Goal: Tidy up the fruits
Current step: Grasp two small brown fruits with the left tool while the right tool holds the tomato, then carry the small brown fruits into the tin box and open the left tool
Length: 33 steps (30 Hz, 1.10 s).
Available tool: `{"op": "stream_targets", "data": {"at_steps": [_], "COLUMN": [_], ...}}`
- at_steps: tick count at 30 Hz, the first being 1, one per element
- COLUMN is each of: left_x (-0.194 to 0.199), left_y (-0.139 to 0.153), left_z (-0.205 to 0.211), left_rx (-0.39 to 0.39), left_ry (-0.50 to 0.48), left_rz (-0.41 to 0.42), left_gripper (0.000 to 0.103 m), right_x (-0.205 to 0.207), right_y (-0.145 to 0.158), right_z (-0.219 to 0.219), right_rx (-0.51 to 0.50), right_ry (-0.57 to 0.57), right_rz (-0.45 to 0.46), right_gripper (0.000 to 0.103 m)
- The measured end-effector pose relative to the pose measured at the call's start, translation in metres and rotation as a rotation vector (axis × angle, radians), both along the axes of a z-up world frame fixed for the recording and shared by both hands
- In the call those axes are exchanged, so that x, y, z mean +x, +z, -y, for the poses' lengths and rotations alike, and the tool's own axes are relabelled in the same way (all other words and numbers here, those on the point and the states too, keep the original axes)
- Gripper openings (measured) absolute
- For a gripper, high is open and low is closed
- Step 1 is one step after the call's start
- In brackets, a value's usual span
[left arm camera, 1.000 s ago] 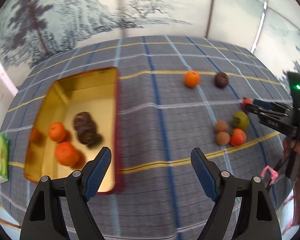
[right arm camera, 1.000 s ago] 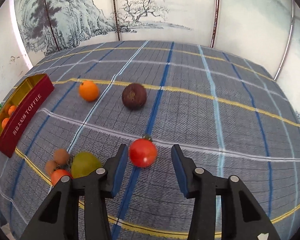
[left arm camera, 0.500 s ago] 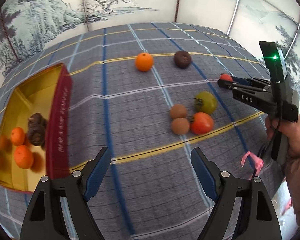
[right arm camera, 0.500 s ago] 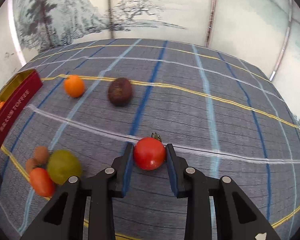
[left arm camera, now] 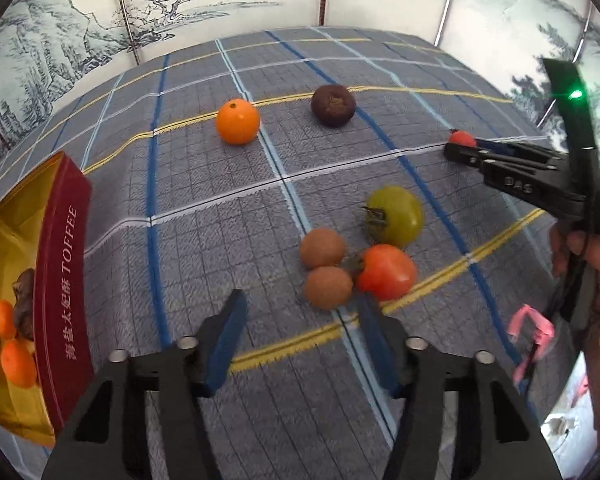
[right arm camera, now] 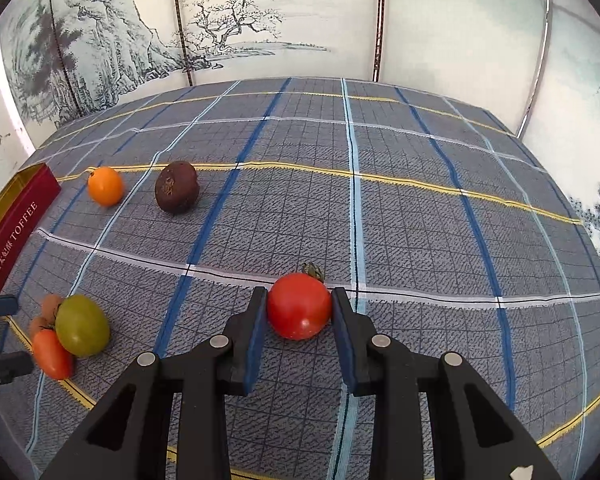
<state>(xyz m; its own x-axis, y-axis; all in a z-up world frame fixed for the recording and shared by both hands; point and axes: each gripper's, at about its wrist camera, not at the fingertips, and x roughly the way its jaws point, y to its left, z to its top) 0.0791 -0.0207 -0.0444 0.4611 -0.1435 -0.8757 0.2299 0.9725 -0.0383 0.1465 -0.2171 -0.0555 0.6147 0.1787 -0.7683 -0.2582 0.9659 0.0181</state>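
Left wrist view
- Left tongs (left arm camera: 300, 316): seen at the lower centre, jaws closing, nothing gripped between them; the checked cloth of the bench (left arm camera: 220, 216) is seen in the gap.
- Fruit cluster: two brown round fruits (left arm camera: 322, 247) (left arm camera: 327, 286), an orange-red tomato (left arm camera: 386, 271) and a green tomato (left arm camera: 396, 216) are grouped touching, right of centre, just above the tongs' tips.
- Orange (left arm camera: 237, 121): placed alone, upper centre.
- Dark brown fruit (left arm camera: 333, 105): placed to the right of the orange, apart from it.
- Toffee tin (left arm camera: 62, 256): found at the left edge, open; oranges and a dark fruit are held inside.
- Right tongs (left arm camera: 458, 146): seen at the right edge, carried by a hand (left arm camera: 596, 268); a red tomato (left arm camera: 462, 138) is clamped at the tips.

Right wrist view
- Right tongs (right arm camera: 300, 312): closed narrow on the red tomato (right arm camera: 299, 306), both pads pressed to its sides, lower centre.
- Orange (right arm camera: 105, 186) and dark brown fruit (right arm camera: 177, 193): seen upper left, near each other.
- Green tomato (right arm camera: 82, 325): seen at lower left with the cluster.
- Toffee tin (right arm camera: 14, 232): cut off by the left edge.
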Motion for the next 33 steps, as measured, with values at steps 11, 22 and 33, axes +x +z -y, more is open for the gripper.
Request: {"op": "stream_targets", "data": {"at_steps": [11,22,33], "left_x": [0.024,0.019,0.001], "left_y": [-0.008,-0.006,0.016], "left_z": [0.005,0.004,-0.019], "left_rx": [-0.029,-0.033,-0.034], "left_ry": [-0.007,-0.031,0.026], "left_rz": [-0.019,-0.010,0.022], "left_gripper": [0.048,0.026,0.026], "right_x": [0.001,0.001,0.000], "right_y": [-0.002,-0.002,-0.002], "right_z": [-0.002,-0.002,-0.003], "right_rx": [0.001,0.000,-0.009], "right_ry": [0.006,0.006,0.006], "right_rz": [-0.007,-0.007,-0.005], "right_gripper": [0.029,0.030,0.030]}}
